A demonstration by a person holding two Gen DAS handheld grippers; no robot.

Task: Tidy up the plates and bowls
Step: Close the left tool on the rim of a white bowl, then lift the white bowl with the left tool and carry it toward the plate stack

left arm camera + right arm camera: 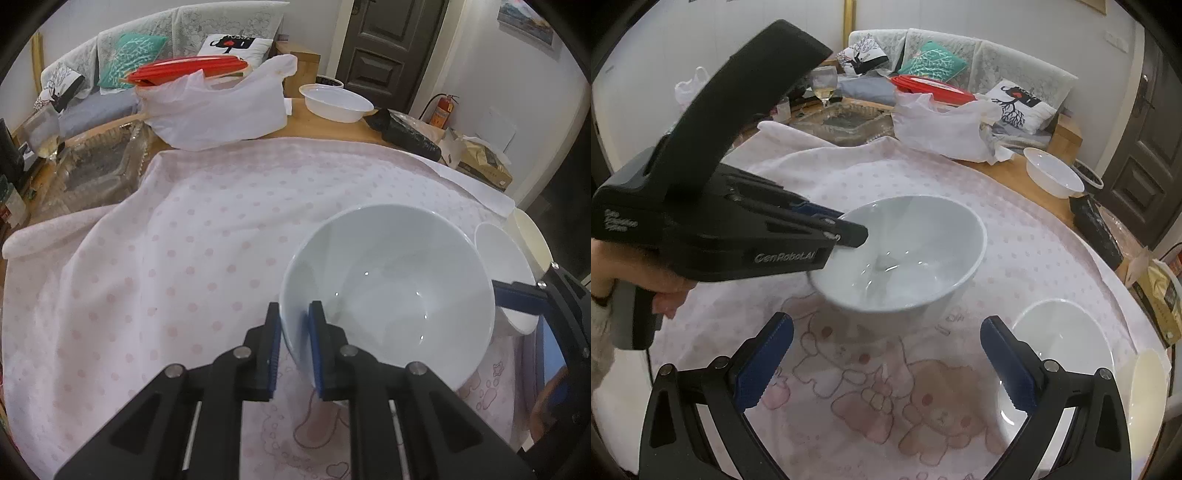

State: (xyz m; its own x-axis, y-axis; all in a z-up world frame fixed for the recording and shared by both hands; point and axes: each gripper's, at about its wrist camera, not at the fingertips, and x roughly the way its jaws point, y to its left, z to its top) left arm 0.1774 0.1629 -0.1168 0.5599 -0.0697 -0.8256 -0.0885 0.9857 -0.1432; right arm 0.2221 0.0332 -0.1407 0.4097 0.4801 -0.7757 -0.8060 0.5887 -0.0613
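Left hand-held gripper point(295, 332) clamped; right hand-held gripper point(886, 354) spread wide.

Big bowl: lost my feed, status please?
Left gripper shut on big bowl rim. Right gripper open, empty. Small plate close beside the bowl.

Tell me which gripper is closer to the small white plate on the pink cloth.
Right. The right gripper hangs open just beside the small white plate, one finger next to its rim. The left gripper is farther off, clamped on the large white bowl's rim.

- Large white ceramic bowl point(399, 280): glossy, smooth.
- Pink polka-dot cloth table cover point(177, 258): soft, matt.
- Black plastic left gripper point(293, 354): matt, ribbed blue pads.
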